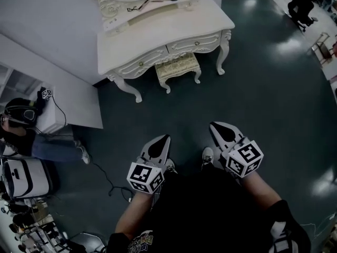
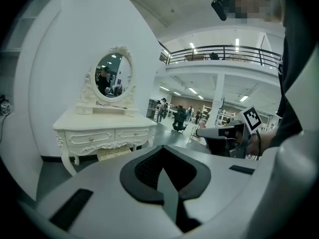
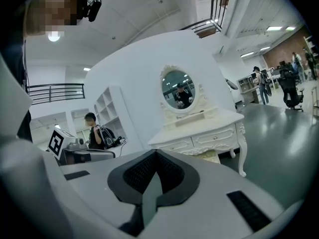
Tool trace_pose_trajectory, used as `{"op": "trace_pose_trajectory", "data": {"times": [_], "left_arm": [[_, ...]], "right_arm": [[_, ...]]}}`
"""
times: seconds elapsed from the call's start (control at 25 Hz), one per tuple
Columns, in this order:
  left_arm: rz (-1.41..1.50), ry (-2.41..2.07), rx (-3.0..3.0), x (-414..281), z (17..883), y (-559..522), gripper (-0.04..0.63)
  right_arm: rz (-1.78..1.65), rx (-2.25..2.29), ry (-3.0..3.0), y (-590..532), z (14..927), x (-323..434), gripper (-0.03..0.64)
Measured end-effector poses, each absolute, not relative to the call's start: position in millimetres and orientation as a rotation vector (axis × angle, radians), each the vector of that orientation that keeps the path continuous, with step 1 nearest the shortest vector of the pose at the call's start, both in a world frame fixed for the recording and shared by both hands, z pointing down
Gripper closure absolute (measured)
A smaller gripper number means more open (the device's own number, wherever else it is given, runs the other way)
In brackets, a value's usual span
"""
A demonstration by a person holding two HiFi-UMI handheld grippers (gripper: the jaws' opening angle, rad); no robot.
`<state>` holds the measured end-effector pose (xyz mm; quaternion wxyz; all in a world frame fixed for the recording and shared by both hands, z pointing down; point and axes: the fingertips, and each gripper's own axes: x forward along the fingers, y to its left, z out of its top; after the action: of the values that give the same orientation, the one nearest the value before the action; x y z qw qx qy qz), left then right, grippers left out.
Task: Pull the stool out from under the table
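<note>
A cream stool [image 1: 178, 67] with carved legs is tucked under the white dressing table [image 1: 158, 33] at the far end of the floor. The left gripper view shows the stool [image 2: 112, 154] below the table's drawers [image 2: 104, 136], and in the right gripper view the stool [image 3: 210, 156] peeks out under the table [image 3: 199, 129]. My left gripper [image 1: 167, 137] and right gripper [image 1: 212, 124] are held side by side in front of me, well short of the stool. Both point toward it, jaws shut and empty. Close up, the left gripper [image 2: 160, 147] and right gripper [image 3: 155, 151] show their pads meeting.
A person [image 1: 21, 125] sits at the left beside a white partition [image 1: 63, 88], with a cable [image 1: 108, 181] trailing over the dark floor. An oval mirror [image 2: 113, 74] tops the table. An office chair [image 1: 303, 4] stands far right. My shoes [image 1: 207, 156] are below the grippers.
</note>
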<state>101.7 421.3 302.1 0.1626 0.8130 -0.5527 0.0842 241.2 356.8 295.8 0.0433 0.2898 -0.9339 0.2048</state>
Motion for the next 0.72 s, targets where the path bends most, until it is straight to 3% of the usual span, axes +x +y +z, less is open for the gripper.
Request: {"op": "trace_pose_trajectory", "data": {"times": [0.36,0.72], "left_arm": [[0.246,-1.708,2.223,118.0,311.3,410.7,0.588],[0.28,-1.777,2.181,61.7,330.5,374.6,0.588]], "right_arm": [[0.584,0.775,-2.873,335.4,297.8,261.6,0.589],[0.582,0.835,-2.841,303.1,306.6,238.9,0.589]]}}
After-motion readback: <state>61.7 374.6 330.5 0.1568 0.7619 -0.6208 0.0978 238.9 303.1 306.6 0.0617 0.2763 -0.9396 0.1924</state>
